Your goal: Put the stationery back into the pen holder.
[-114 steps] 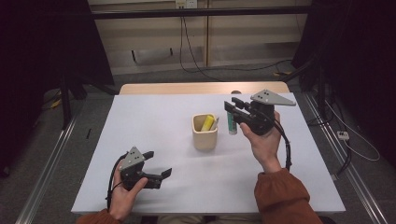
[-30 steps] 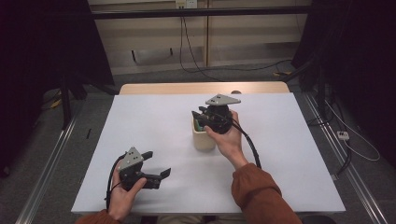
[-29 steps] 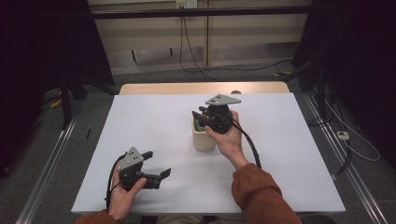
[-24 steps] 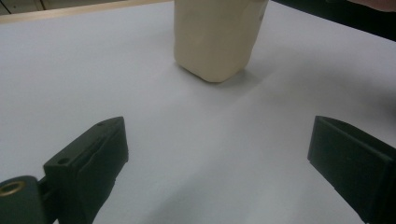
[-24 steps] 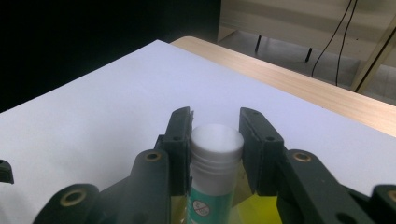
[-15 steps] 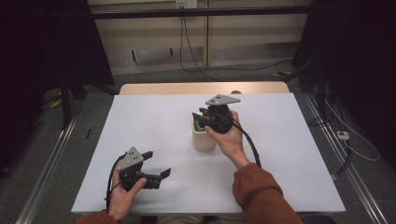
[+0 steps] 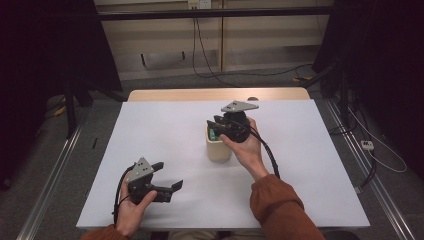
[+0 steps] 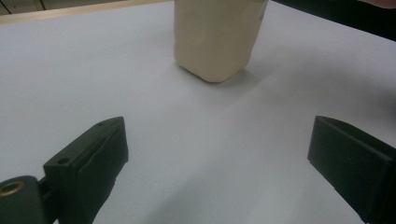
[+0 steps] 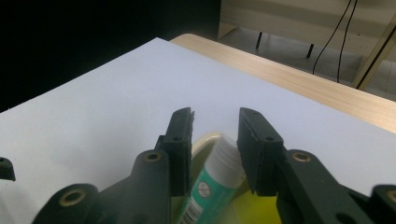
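Note:
A cream cup (image 7: 218,148) stands upright near the middle of the white table (image 7: 300,150); the left gripper view shows the cup (image 8: 217,37) from the side. My right gripper (image 7: 216,127) hovers over the cup's mouth, shut on a green tube with a white cap (image 9: 212,179). The tube (image 7: 212,135) slants down into the cup beside something yellow (image 9: 247,210). In its own view the right gripper (image 9: 215,114) has the tube between its jaws, above the cup rim (image 9: 205,140). My left gripper (image 7: 169,176) rests at the front left, open and empty, its jaws (image 8: 215,149) aimed toward the cup.
The white sheet leaves a strip of wooden tabletop (image 7: 215,94) bare at the far edge. Cables (image 7: 380,155) lie on the floor to the right of the table. Metal rails (image 7: 55,170) run along the floor on the left.
Nearly four seconds ago the right gripper held the tube to the right of the cup; it has moved left over the cup. In the last second nothing has visibly moved.

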`<state>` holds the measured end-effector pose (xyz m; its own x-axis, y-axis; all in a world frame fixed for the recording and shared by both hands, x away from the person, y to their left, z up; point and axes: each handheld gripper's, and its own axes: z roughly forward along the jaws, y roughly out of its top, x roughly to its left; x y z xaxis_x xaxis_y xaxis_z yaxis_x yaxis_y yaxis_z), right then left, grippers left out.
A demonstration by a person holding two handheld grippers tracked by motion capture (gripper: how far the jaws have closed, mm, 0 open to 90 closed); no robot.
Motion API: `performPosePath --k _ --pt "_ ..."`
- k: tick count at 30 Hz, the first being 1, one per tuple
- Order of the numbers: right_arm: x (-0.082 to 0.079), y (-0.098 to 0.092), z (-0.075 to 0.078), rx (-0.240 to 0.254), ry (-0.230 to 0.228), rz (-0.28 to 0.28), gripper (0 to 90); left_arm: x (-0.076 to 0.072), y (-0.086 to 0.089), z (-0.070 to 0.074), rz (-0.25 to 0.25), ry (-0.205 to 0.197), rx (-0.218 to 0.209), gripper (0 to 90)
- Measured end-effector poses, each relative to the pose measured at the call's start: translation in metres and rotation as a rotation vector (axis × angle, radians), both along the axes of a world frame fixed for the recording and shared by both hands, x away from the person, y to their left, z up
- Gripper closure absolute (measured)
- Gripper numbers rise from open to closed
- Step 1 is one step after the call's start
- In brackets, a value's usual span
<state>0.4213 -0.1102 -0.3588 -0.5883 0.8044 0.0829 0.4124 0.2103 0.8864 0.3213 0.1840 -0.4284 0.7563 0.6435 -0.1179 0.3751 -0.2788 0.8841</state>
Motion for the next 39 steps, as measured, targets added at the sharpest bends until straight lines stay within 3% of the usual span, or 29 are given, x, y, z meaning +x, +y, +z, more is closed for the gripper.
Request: performPosePath --k 6,18,20,25,31,39 --pt "0.0 -0.001 0.001 0.018 -0.005 0.001 60.8 0.0 0.0 0.0 -0.001 0.001 0.0 4.9" --pt "0.001 -0.01 0.007 0.062 -0.032 -0.024 31.7 0.0 0.0 0.0 0.001 0.005 -0.004 4.9" --pt "0.001 -0.011 0.007 0.061 -0.035 -0.033 21.1 0.0 -0.001 0.0 0.002 0.007 -0.005 4.9" --pt "0.002 -0.017 0.009 0.075 -0.026 -0.062 7.1 0.002 -0.001 -0.001 0.004 0.01 -0.007 4.9" --pt "-0.001 -0.022 0.007 0.032 -0.025 -0.054 4.7 0.003 -0.003 -0.001 -0.001 0.006 -0.006 4.9" --pt "-0.007 -0.035 0.005 0.044 -0.022 -0.055 4.7 0.003 -0.001 -0.001 -0.003 0.006 0.0 4.9"
